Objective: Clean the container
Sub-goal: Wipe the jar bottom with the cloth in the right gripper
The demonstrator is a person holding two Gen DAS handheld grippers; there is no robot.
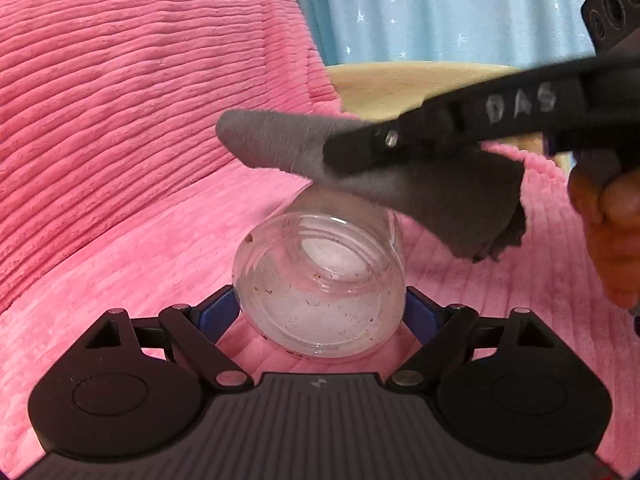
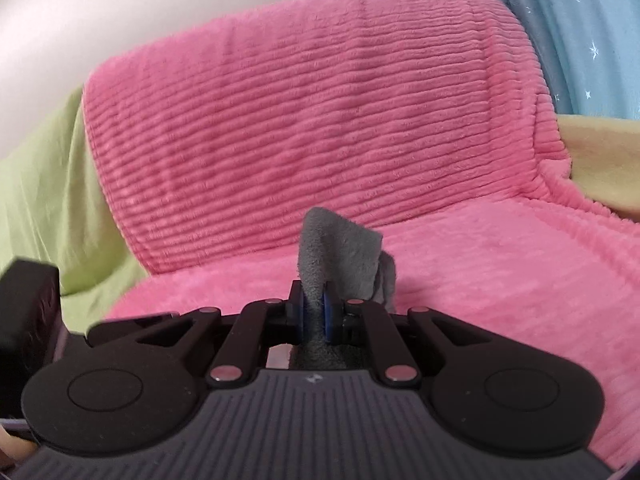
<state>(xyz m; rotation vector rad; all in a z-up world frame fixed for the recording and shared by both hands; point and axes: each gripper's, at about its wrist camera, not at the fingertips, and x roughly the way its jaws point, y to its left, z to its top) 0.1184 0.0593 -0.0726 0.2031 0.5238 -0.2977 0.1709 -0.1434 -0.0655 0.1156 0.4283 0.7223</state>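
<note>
L gripper (image 1: 320, 312) clamped on clear jar (image 1: 320, 276), tipped on its side over pink blanket (image 1: 120, 120). We judge it rigid, light, slick; grip mid-body. R gripper (image 2: 316, 316) pinches grey cloth (image 2: 340, 256), soft.

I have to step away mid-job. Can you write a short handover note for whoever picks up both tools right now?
Left tool: shut on the jar, which lies on its side, mouth away from the camera, over the pink blanket.
Right tool: shut on the grey cloth, held just above the jar.
Done: both things are gripped.
Left: brown specks still dot the jar; wipe it inside and out.
</note>
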